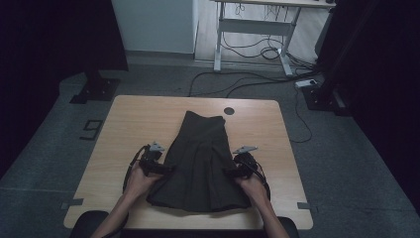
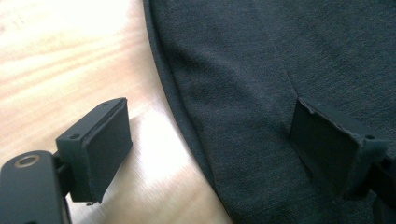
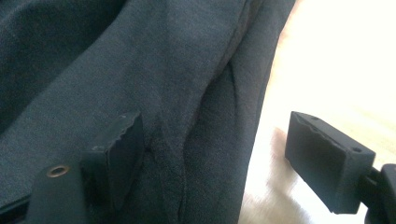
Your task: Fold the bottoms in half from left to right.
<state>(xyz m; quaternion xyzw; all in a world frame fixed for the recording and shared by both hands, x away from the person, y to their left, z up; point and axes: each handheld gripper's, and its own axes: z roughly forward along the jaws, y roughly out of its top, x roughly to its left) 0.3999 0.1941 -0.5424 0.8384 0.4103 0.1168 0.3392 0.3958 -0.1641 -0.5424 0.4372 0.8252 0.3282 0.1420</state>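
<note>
A dark grey skirt point(image 1: 200, 163) lies flat in the middle of the wooden table point(image 1: 129, 124), narrow waist away from me and wide hem toward me. My left gripper point(image 1: 166, 168) sits at the skirt's left edge point(image 2: 187, 116), open, with one pad on bare wood and the other over the fabric. My right gripper point(image 1: 229, 172) is at the skirt's right edge point(image 3: 252, 116), also open, straddling the folded side seam. Nothing is pinched in either one. The person's hands hold both grippers from the near side.
A round dark grommet point(image 1: 229, 110) sits in the table top just beyond the waist. Bare wood lies left and right of the skirt. Behind the table are a desk frame point(image 1: 252, 29), floor cables point(image 1: 237, 79) and dark stands on both sides.
</note>
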